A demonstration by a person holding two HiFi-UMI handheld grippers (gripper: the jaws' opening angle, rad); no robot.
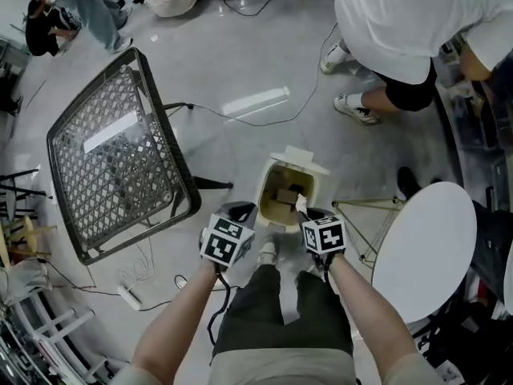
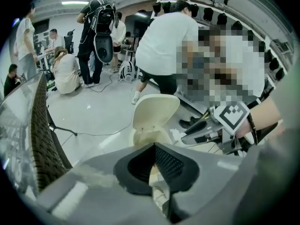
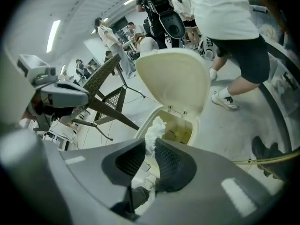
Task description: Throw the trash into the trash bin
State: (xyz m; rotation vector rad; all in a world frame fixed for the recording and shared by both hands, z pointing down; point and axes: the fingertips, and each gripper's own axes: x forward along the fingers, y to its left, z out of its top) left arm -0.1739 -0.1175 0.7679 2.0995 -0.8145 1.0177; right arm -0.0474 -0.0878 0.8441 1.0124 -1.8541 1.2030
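Pinching crumpled white tissue [image 3: 153, 128] in right gripper [image 3: 150, 142], long axis pointing up at open trash bin [image 3: 195, 123]; left gripper [image 2: 154, 145] closed, empty

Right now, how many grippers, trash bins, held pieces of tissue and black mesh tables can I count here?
Grippers: 2 (left gripper, right gripper)
Trash bins: 1 (trash bin, lid open)
Tissue pieces held: 1 (tissue, in the right gripper)
Black mesh tables: 1 (mesh table)
Total: 5
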